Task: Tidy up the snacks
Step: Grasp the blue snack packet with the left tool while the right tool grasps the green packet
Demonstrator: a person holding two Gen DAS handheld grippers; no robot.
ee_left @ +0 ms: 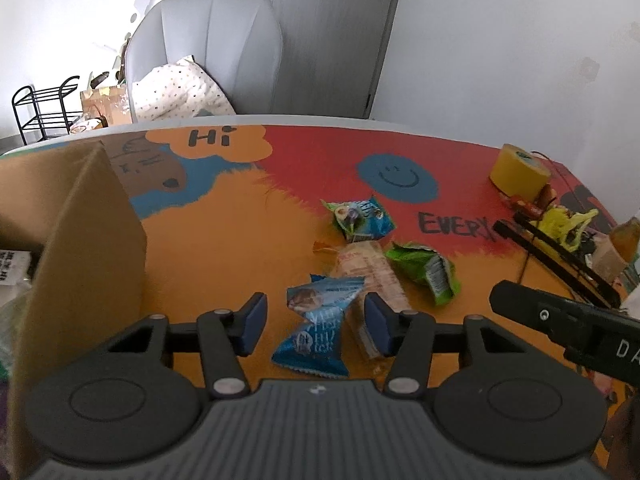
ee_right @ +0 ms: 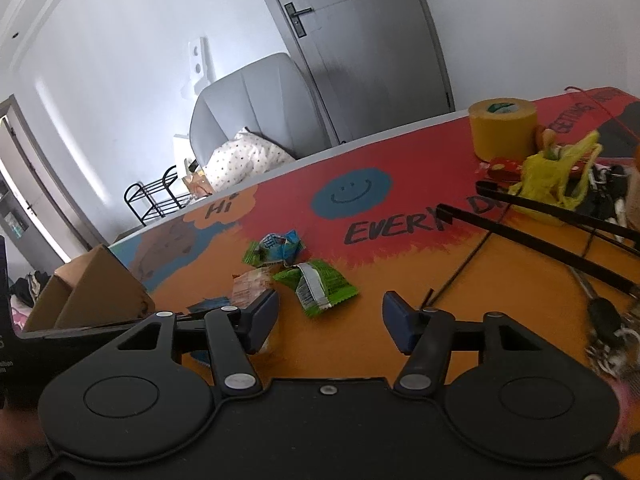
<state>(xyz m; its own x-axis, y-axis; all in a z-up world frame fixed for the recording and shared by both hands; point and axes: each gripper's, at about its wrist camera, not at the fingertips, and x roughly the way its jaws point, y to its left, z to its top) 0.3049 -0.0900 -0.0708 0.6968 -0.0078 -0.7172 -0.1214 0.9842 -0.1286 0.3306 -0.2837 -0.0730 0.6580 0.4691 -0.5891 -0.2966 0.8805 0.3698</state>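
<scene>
The desk (ee_left: 224,240) carries a bright printed cover in orange, red and blue. At its left edge stands an open cardboard box (ee_left: 84,248), the biggest thing on it. Near the far right corner sits a yellow tape roll (ee_left: 520,176), and just beside it, along the right edge, lies a heap of small clutter with black tongs (ee_right: 540,236).

The snacks lie in the middle of the desk, close together. A long clear cracker pack (ee_left: 372,276) is in the middle; a green packet (ee_left: 428,268) lies at its right side, and a blue-green packet (ee_left: 360,216) is behind it, toward the far edge. A blue packet (ee_left: 316,324) lies nearest.

The left gripper (ee_left: 316,322) has its jaws spread on both sides of the blue packet, and the pads do not press it. The right gripper (ee_right: 330,316) is also spread, over bare desk just in front of the green packet.
</scene>
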